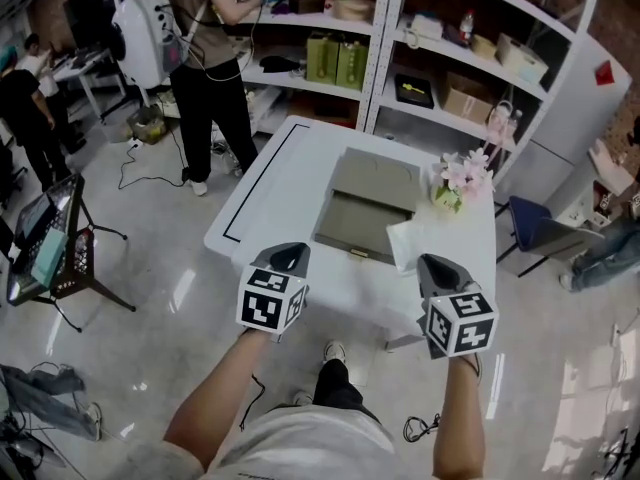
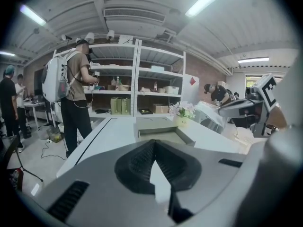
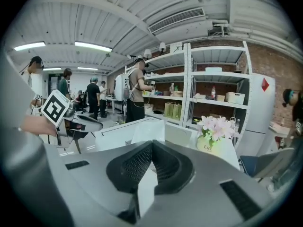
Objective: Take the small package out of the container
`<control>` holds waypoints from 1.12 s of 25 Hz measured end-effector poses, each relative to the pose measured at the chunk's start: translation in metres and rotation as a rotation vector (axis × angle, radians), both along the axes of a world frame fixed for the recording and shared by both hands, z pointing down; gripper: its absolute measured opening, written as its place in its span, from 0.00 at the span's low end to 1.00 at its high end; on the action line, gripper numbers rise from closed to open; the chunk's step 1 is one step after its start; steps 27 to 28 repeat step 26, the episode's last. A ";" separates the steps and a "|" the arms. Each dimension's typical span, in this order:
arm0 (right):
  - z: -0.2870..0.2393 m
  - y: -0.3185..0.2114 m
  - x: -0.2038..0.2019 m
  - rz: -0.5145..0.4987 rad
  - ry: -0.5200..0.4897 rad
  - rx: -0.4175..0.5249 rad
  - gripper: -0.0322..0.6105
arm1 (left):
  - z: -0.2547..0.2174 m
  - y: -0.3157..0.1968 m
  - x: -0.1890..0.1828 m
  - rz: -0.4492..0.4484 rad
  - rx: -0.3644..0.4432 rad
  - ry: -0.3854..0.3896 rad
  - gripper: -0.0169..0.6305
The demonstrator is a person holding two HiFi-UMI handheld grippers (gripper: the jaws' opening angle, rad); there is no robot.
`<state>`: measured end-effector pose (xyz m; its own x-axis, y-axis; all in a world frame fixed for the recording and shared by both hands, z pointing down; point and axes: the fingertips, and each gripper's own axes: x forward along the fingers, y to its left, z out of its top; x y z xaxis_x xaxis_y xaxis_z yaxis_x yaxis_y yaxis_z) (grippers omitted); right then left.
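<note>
Head view, container: an open grey-green box [image 1: 350, 223] is seen in the middle of the white table [image 1: 270, 188]; nothing can be made out inside it.
Head view, package: a white translucent bag [image 1: 410, 245] is seen on the table, just beside the box's right side and outside it; it is judged to be the small package.
Head view, tools: the left gripper [image 1: 289, 253] and the right gripper [image 1: 436, 264] are held over the table's near edge, apart from box and bag.
Left gripper view: the left gripper [image 2: 154, 143] is clenched, with nothing between its jaws; the box [image 2: 161, 132] is seen ahead.
Right gripper view: the right gripper [image 3: 151, 145] is likewise clenched on nothing; the bag [image 3: 149, 131] is seen ahead, untouched.
Progress: the removal is judged done; nothing is seen left to lift out.
</note>
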<state>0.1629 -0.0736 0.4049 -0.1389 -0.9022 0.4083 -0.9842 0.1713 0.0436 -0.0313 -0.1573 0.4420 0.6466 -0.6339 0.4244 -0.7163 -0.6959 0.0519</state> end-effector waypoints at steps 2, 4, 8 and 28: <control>-0.001 0.010 0.004 0.034 -0.011 0.018 0.06 | 0.000 0.004 -0.001 0.001 0.003 0.002 0.03; -0.002 0.018 0.009 0.064 -0.021 0.037 0.06 | -0.001 0.006 -0.001 0.004 0.008 0.005 0.03; -0.003 0.031 0.015 0.101 -0.024 0.049 0.06 | -0.005 0.010 -0.001 0.010 0.016 0.009 0.03; -0.003 0.053 0.018 0.146 -0.026 0.054 0.06 | -0.005 0.020 0.003 0.041 0.021 0.020 0.03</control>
